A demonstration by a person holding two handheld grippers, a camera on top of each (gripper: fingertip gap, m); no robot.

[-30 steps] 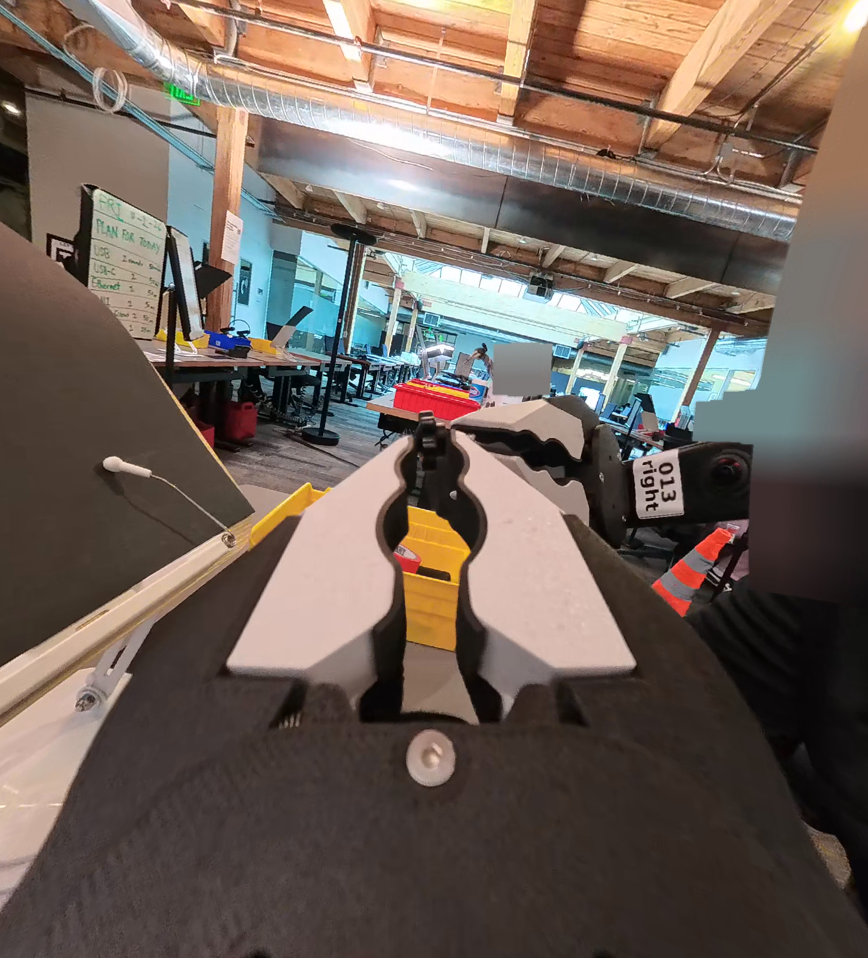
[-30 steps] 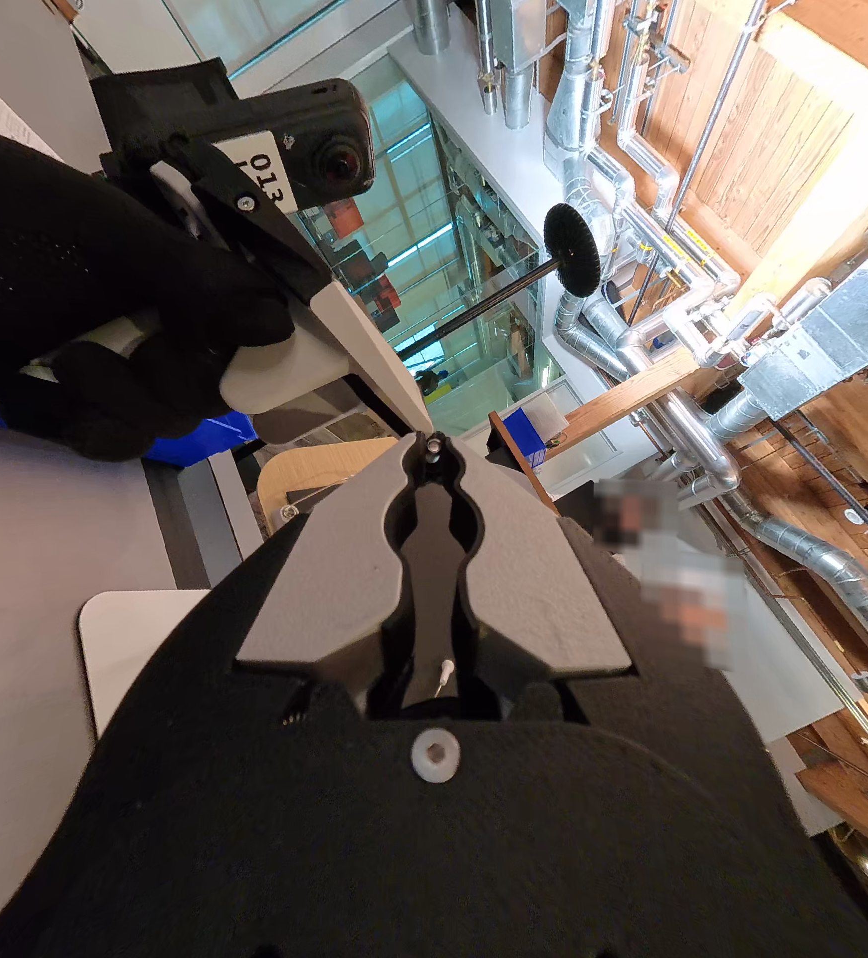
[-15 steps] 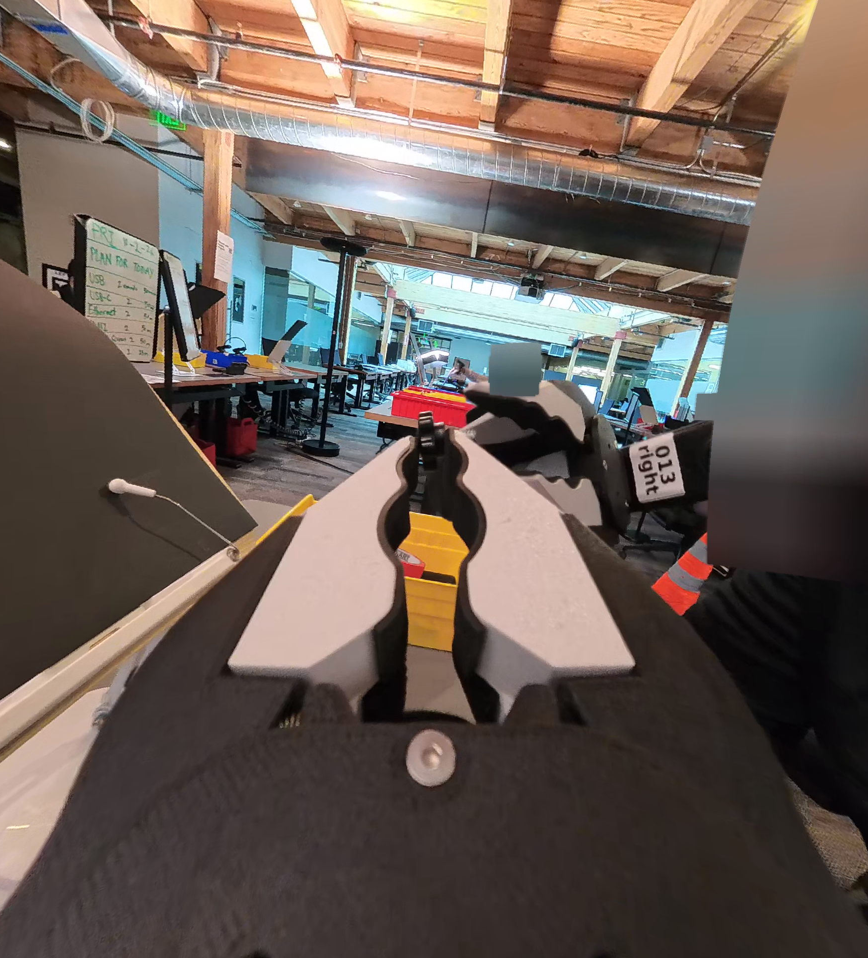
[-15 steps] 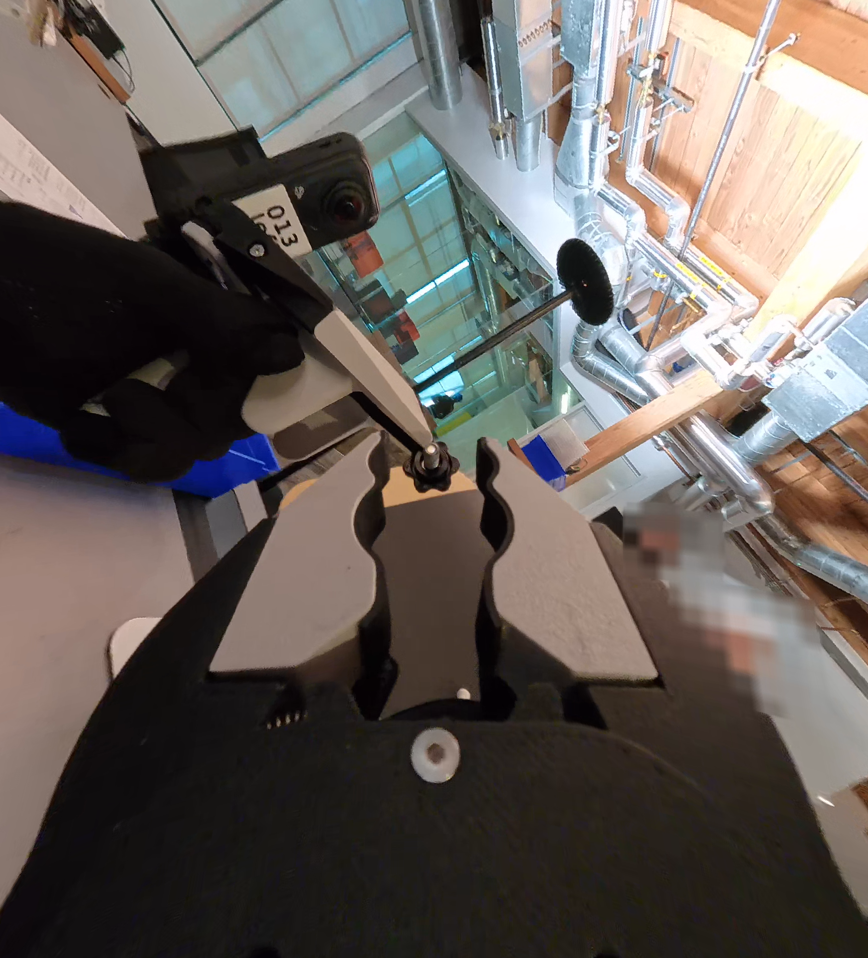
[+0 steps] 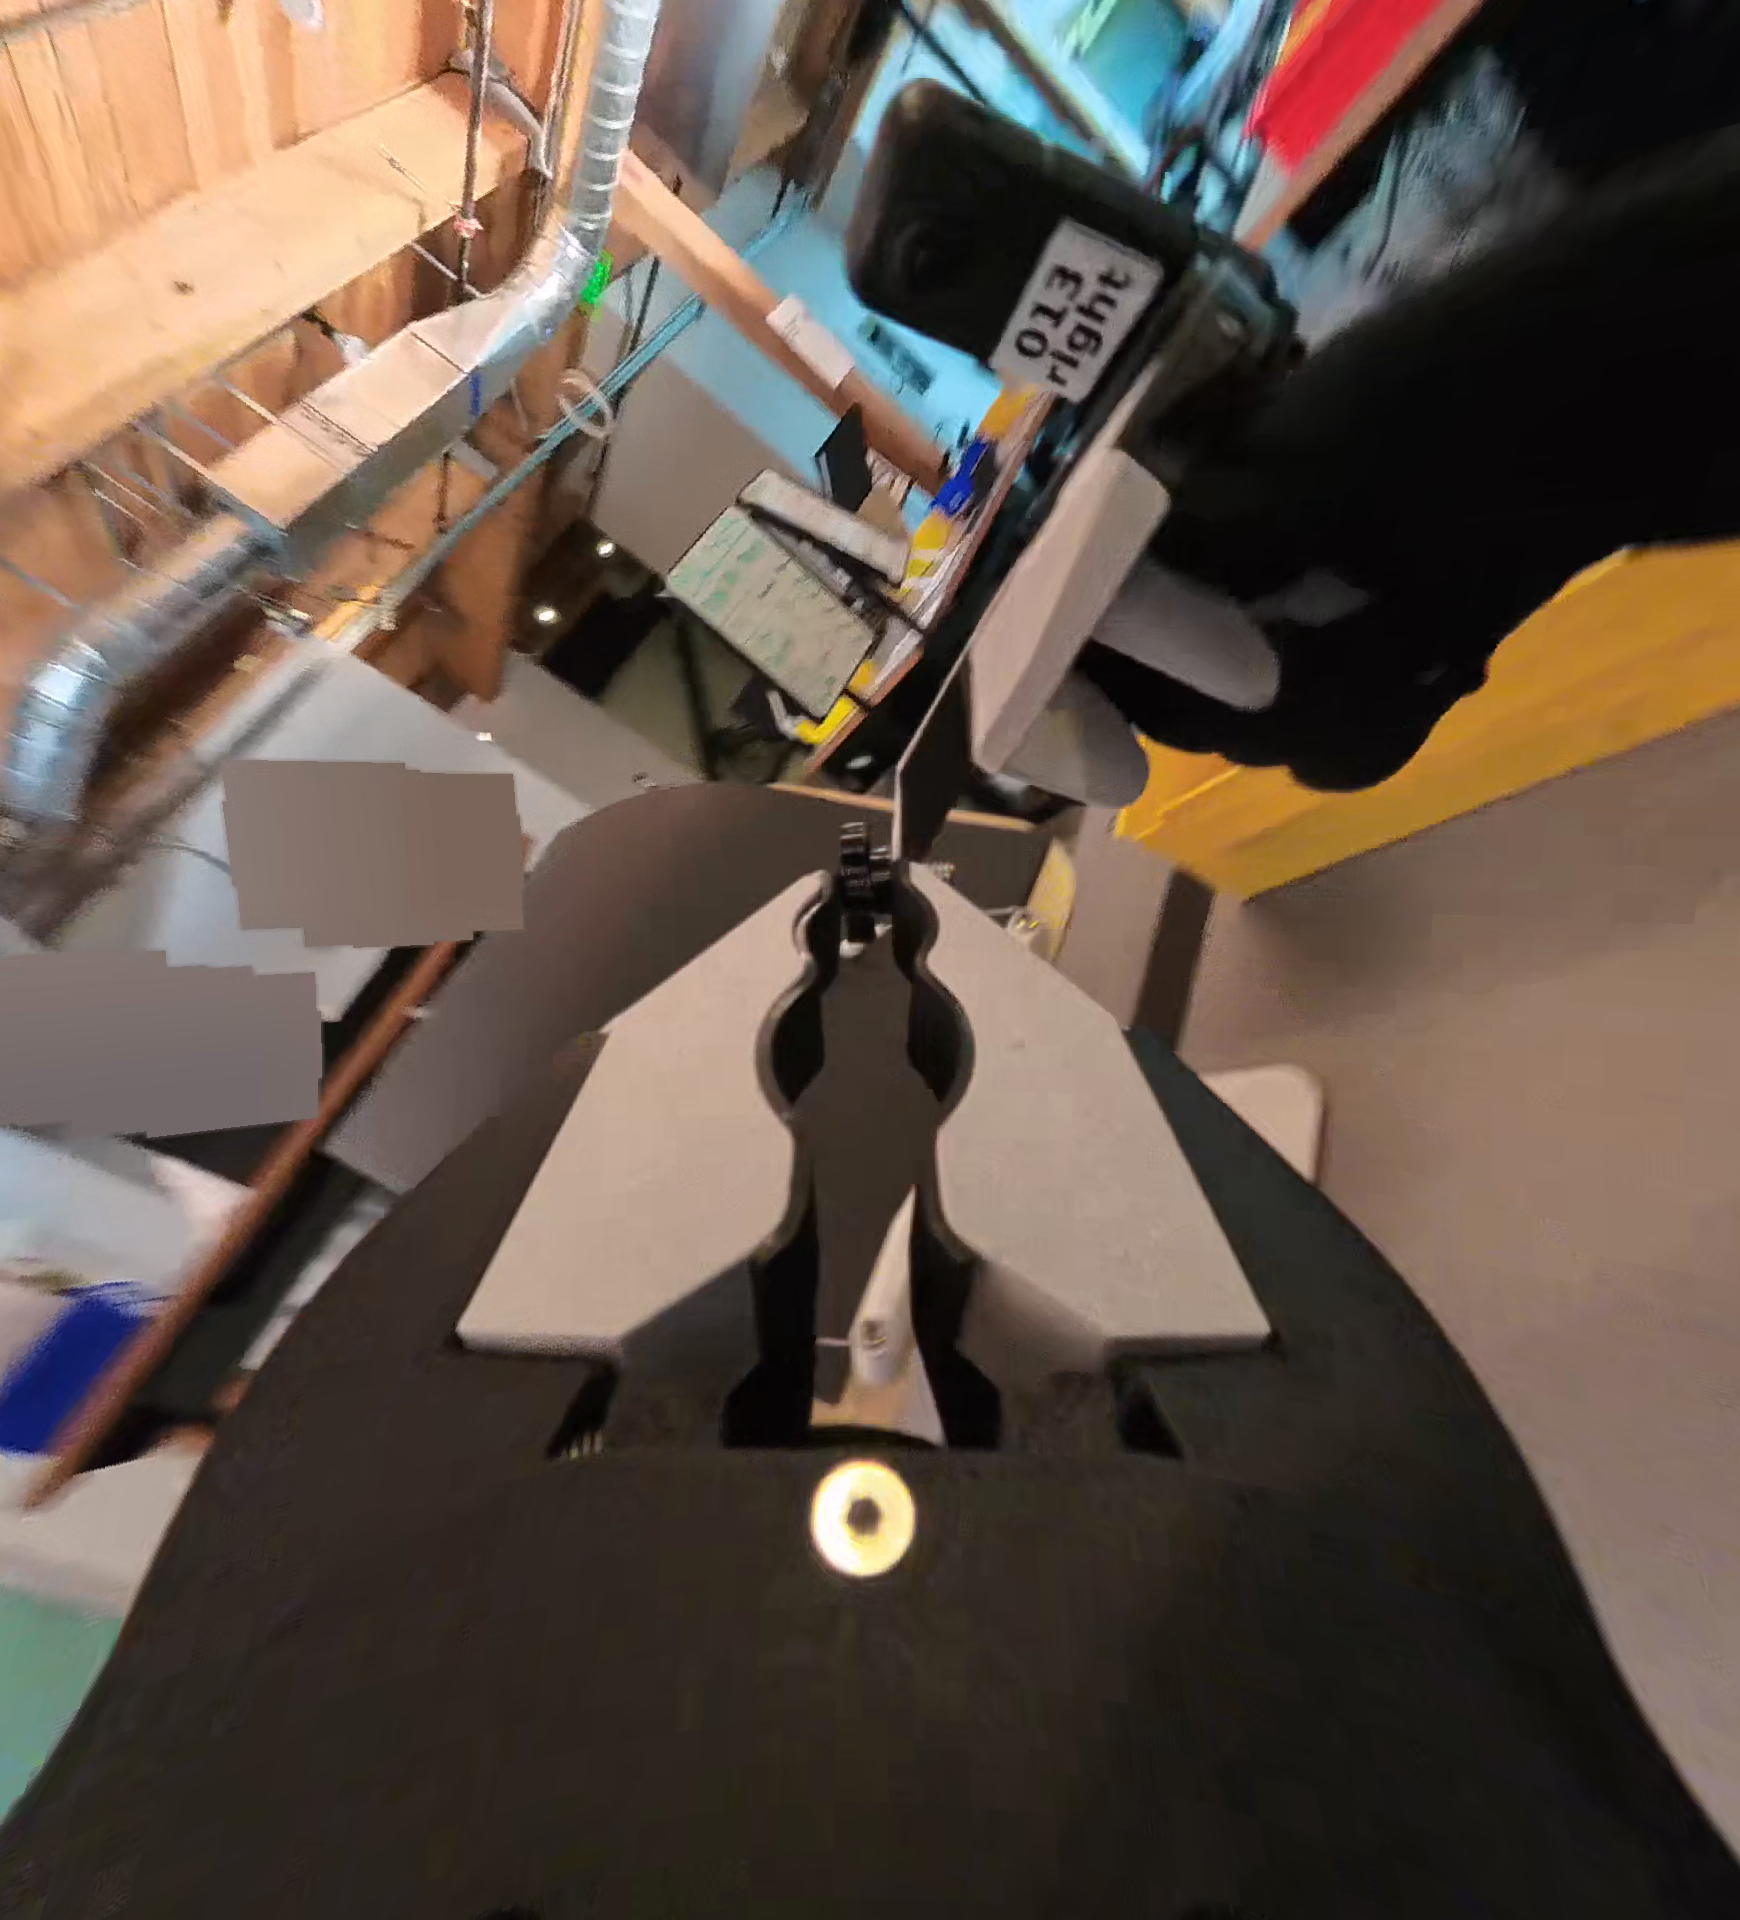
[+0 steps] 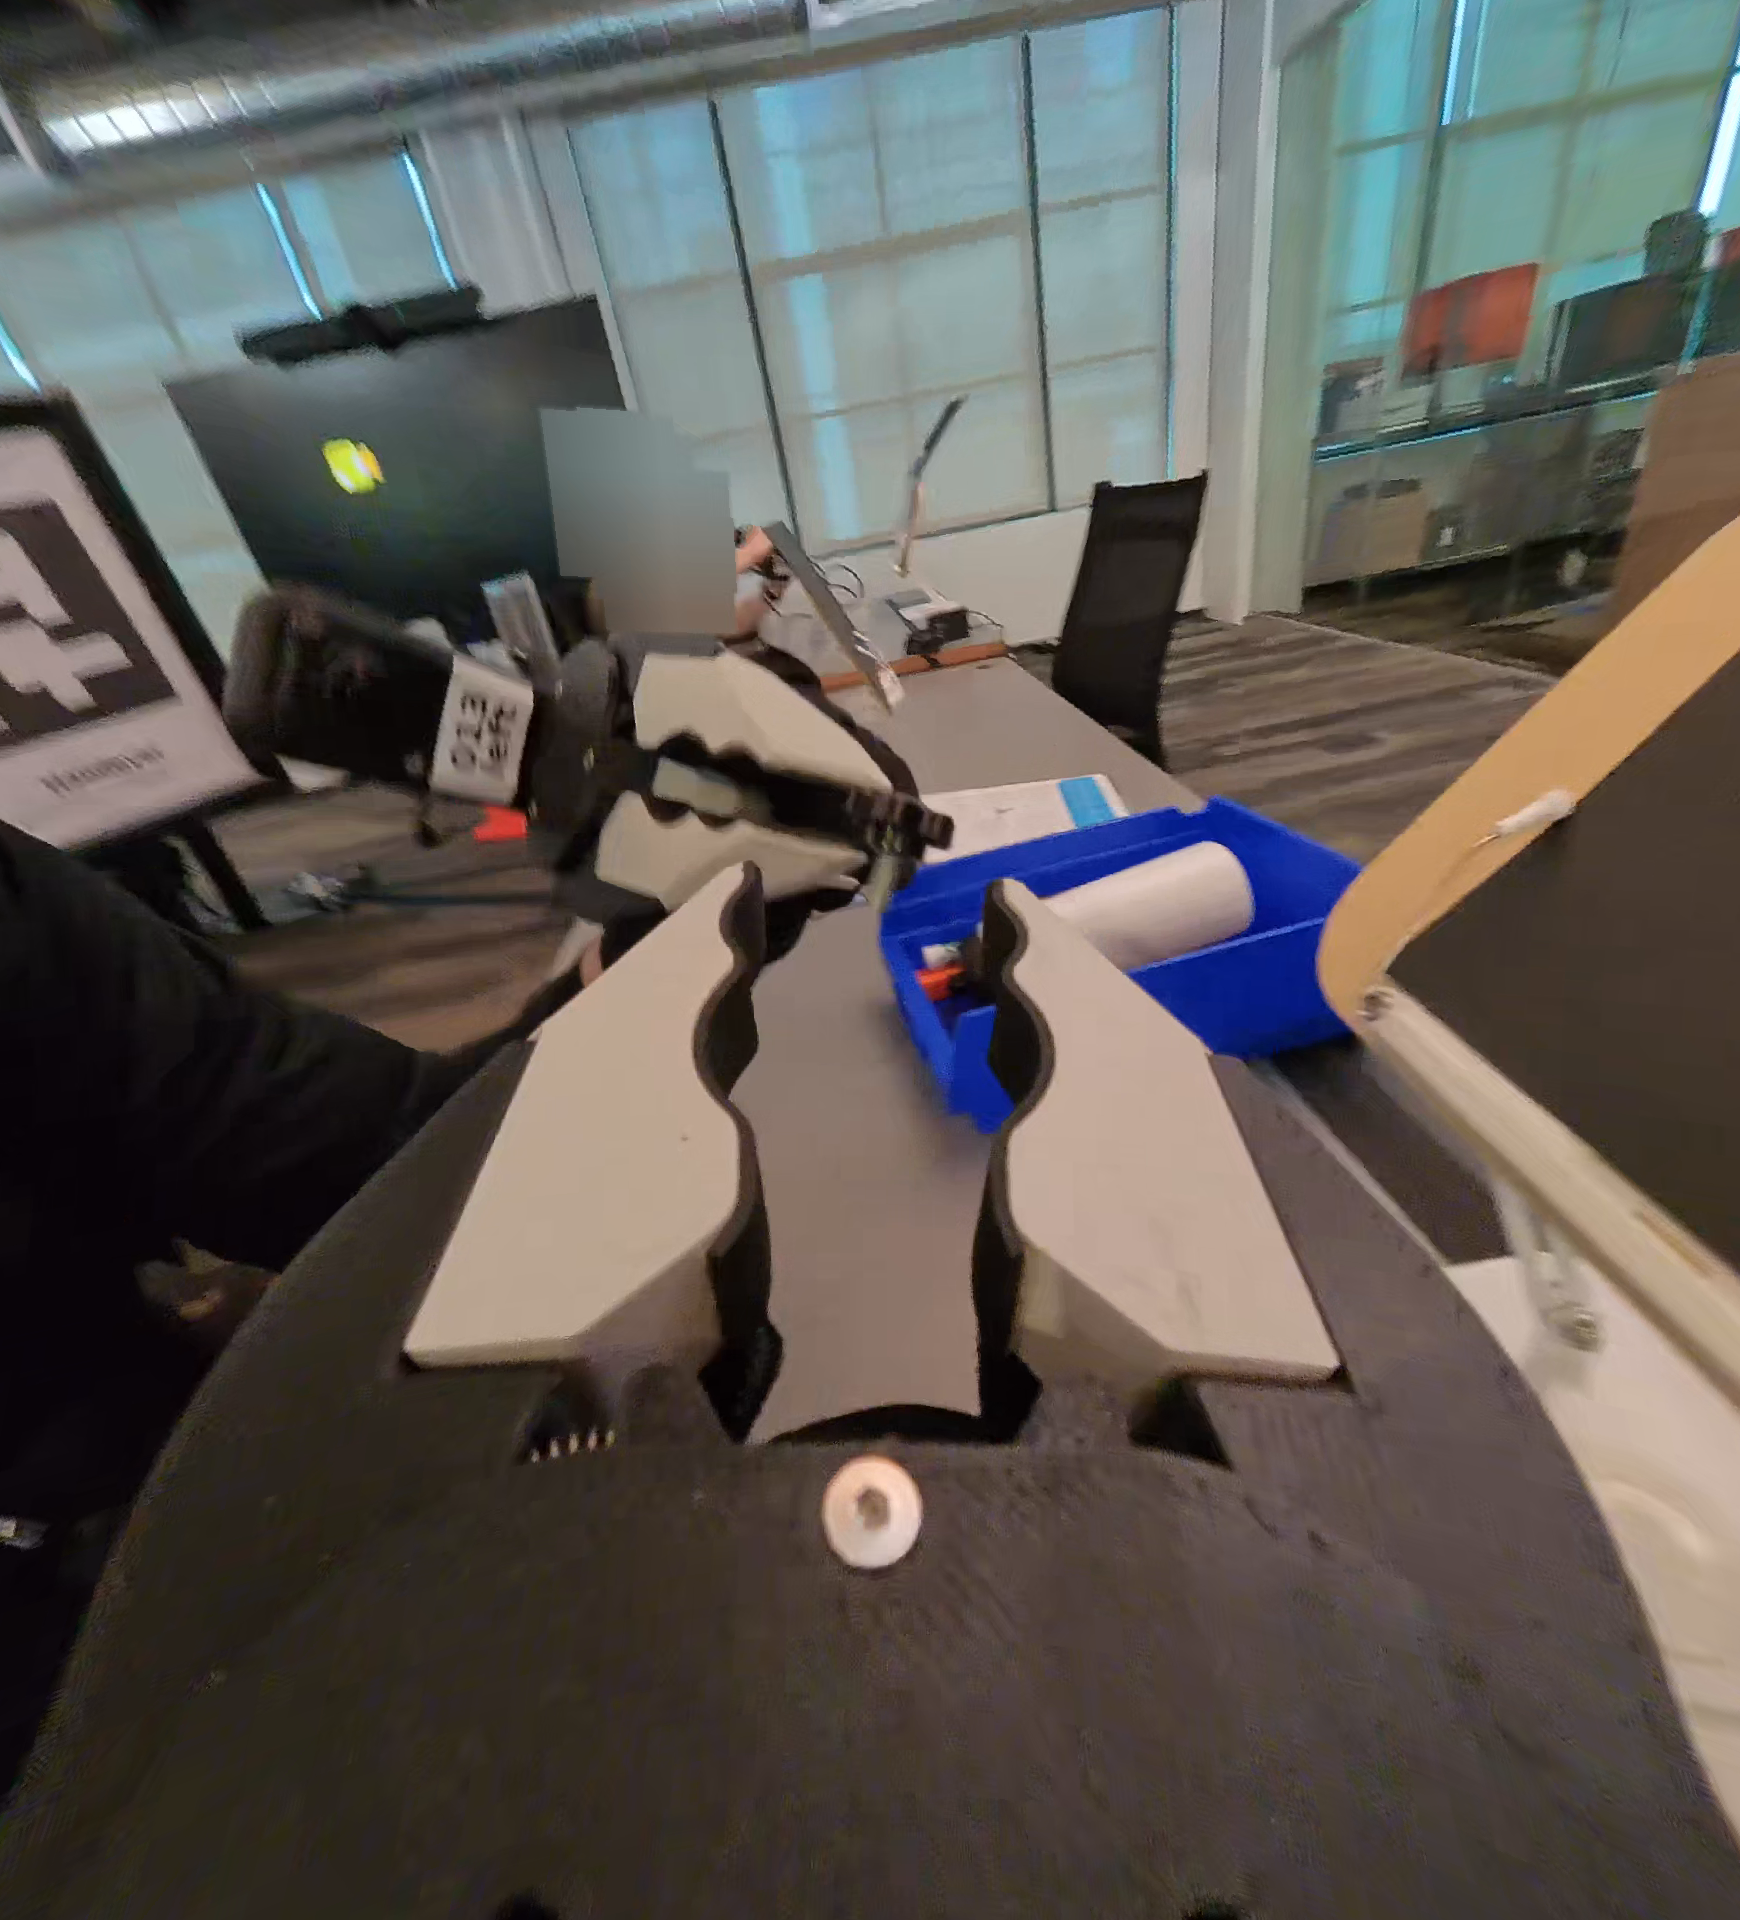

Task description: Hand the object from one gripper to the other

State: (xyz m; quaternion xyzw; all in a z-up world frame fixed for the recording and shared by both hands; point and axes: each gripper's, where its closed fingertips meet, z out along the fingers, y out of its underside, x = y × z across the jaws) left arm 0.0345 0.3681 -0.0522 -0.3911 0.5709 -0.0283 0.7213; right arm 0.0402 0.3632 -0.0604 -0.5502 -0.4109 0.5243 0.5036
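left gripper (image 5: 864, 902): pinched shut on the small black knob (image 5: 855, 871) at its tips
right gripper (image 6: 871, 914): wide open — held nothing
way: knob sat up-left, near the right tips — its long way unclear

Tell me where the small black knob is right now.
The small black star-shaped knob is pinched at the tip of the left gripper, centre of the left wrist view; the open right gripper holds nothing.

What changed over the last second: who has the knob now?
The right tool let go: shut on the knob a second ago, it now stands wide open and empty. Both tools have swung round to new headings, and the right one has backed off the knob. The left tool stayed shut on the small black knob throughout, as the right wrist view confirms.
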